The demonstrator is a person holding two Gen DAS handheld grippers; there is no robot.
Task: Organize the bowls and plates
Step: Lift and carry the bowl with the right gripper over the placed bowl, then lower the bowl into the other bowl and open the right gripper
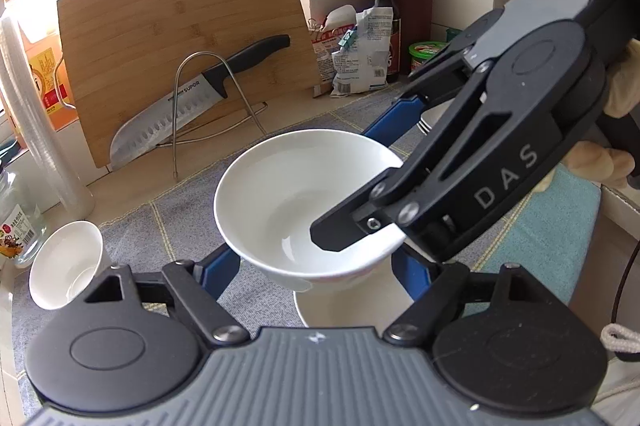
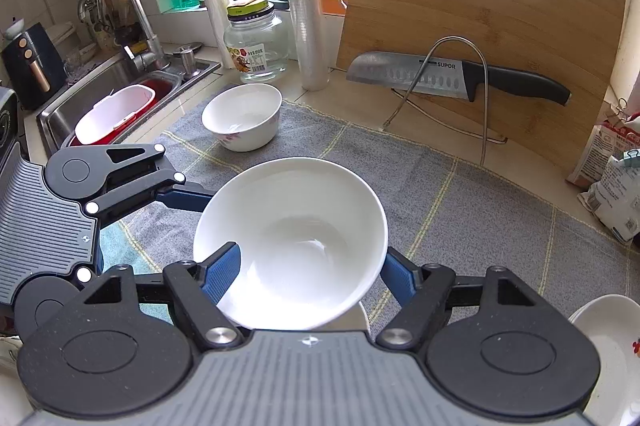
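The right gripper point(image 2: 310, 258) is clamped on the large white bowl point(image 2: 292, 238). One blue finger point(image 2: 224, 266) reaches over the rim into the bowl, and the other sits against the outside wall on the opposite side. The left gripper point(image 1: 316, 262) comes in from the other side, and its fingers flank the lower body of the same bowl. One of them touches the outer wall, but I cannot tell whether its pads actually press.

The bowl is tilted and is off the grey cloth point(image 2: 460, 210), out in front of the cutting board point(image 1: 180, 38). Directly beneath it a white dish point(image 1: 340, 306) shows; whether that is a plate or another bowl is hard to make out.

The step in hand looks like carrying this bowl to wherever it will be stacked. A small flowered bowl point(image 2: 242, 116) stands on the cloth further from the cutting board, towards the sink side. A patterned plate point(image 2: 608, 338) lies on the near side of the cutting board, at the cloth's edge.

The next move probably calls for levelling the bowl, centring it over its destination and lowering it gently. Both grippers should let go only once it rests steady, since glazed porcelain held by its rim can slip or chip.
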